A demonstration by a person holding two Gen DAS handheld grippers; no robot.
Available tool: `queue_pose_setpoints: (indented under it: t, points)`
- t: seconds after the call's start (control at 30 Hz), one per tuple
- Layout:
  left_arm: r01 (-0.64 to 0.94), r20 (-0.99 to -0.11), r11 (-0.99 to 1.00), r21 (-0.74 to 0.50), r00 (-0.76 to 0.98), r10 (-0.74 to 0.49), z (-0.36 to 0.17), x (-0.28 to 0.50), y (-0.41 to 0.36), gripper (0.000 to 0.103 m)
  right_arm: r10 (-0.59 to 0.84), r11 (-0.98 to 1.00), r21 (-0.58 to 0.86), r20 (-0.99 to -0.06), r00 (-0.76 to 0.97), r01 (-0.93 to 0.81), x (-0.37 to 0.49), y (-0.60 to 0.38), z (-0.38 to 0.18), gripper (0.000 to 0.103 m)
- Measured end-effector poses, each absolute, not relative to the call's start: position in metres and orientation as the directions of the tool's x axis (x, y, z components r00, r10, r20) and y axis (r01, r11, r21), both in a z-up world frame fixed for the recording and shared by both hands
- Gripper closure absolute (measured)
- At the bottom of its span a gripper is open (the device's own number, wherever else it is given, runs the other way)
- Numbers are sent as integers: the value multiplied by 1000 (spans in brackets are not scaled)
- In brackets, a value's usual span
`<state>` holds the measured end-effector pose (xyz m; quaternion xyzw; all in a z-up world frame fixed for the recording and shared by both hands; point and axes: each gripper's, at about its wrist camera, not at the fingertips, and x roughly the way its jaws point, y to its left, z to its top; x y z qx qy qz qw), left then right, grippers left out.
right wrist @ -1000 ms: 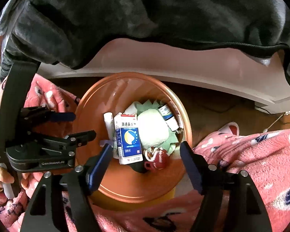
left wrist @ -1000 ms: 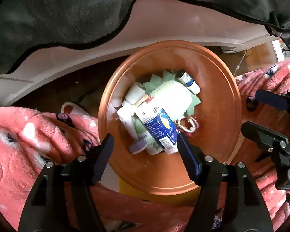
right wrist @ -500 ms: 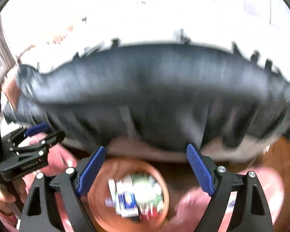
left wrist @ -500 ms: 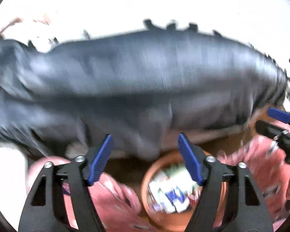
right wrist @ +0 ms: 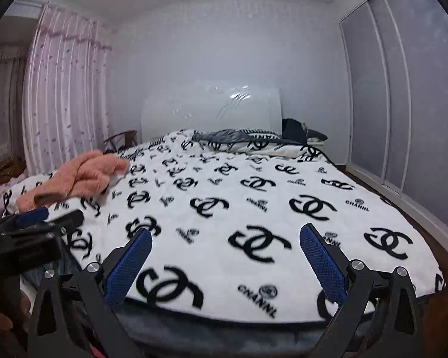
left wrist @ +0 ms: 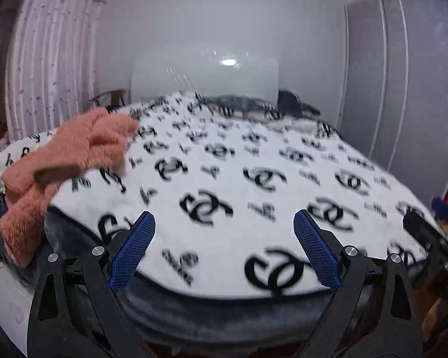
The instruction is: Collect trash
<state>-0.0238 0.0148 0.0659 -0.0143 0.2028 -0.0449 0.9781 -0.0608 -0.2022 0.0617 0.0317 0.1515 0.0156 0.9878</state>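
Note:
My left gripper (left wrist: 224, 247) is open and empty, held at the foot of a bed and facing along it. My right gripper (right wrist: 225, 264) is open and empty too, beside it. Each gripper shows in the other's view: the right one at the right edge of the left wrist view (left wrist: 427, 232), the left one at the left edge of the right wrist view (right wrist: 35, 223). No trash and no bin is in view.
The bed has a white blanket (right wrist: 254, 208) with black logos. A pink fluffy garment (left wrist: 65, 155) lies on its left side, also in the right wrist view (right wrist: 80, 176). A white headboard (right wrist: 212, 110) stands at the back, curtains (right wrist: 62, 95) left, sliding wardrobe doors (right wrist: 403, 104) right.
Both grippers have swung up from looking down into the orange bin of trash to facing across the bed. The bin has dropped out of view.

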Motion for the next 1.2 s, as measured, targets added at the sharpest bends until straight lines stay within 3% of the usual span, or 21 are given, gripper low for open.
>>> queue_pose_setpoints:
  t: [1.2]
  points:
    - [63, -368, 998, -20, 927, -66, 69, -33, 11, 11, 43, 998, 58, -332, 942, -25, -51, -189, 55, 5]
